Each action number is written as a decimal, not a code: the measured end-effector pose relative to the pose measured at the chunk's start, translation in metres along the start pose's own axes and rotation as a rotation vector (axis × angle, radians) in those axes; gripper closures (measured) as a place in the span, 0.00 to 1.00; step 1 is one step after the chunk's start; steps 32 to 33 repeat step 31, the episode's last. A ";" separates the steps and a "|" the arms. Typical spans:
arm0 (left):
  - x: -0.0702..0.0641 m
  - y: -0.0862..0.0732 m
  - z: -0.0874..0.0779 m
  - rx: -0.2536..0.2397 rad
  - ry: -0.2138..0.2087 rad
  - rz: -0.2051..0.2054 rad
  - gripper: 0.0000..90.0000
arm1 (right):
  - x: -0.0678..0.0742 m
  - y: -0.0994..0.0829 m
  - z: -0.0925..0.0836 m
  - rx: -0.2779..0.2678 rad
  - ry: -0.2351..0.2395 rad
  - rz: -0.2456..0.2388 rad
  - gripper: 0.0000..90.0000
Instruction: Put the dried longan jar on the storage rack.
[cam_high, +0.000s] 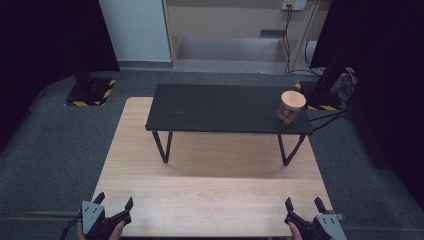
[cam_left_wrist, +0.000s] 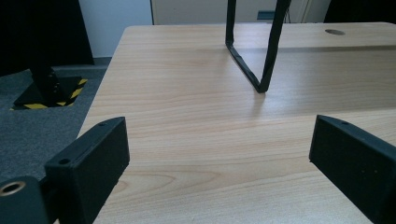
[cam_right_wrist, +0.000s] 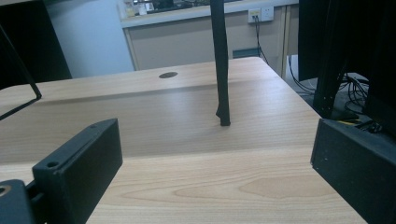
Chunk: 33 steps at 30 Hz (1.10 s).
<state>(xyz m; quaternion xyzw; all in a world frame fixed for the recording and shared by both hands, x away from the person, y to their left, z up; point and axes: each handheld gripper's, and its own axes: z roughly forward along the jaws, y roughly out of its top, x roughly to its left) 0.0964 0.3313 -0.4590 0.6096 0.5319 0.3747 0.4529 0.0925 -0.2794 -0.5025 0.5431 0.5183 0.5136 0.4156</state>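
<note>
A glass jar (cam_high: 289, 110) with a round wooden lid and brown pieces inside stands at the right end of a black raised shelf (cam_high: 220, 107). The shelf rests on a light wooden table (cam_high: 210, 200). My left gripper (cam_high: 114, 204) hovers at the table's near left corner, jaws wide apart with nothing between them (cam_left_wrist: 219, 158). At the near right corner my right gripper (cam_high: 304, 206) is likewise open and empty (cam_right_wrist: 217, 168). Both are far from the jar.
The shelf's black metal legs (cam_high: 162, 145) (cam_high: 290, 149) stand on the table between the grippers and the jar; one leg (cam_left_wrist: 254, 46) shows ahead of the left gripper, another leg (cam_right_wrist: 220, 60) ahead of the right. Grey carpet and dark stands surround the table.
</note>
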 end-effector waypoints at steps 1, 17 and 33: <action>0.000 0.000 0.000 0.001 -0.001 0.000 0.04 | 0.000 -0.001 0.000 0.000 0.000 0.002 0.02; -0.002 0.001 0.002 0.000 -0.002 0.000 0.04 | -0.002 -0.003 0.001 0.011 0.000 0.007 0.03; -0.002 0.002 -0.001 -0.005 0.000 -0.001 0.04 | -0.001 -0.004 0.002 0.006 0.007 0.013 0.03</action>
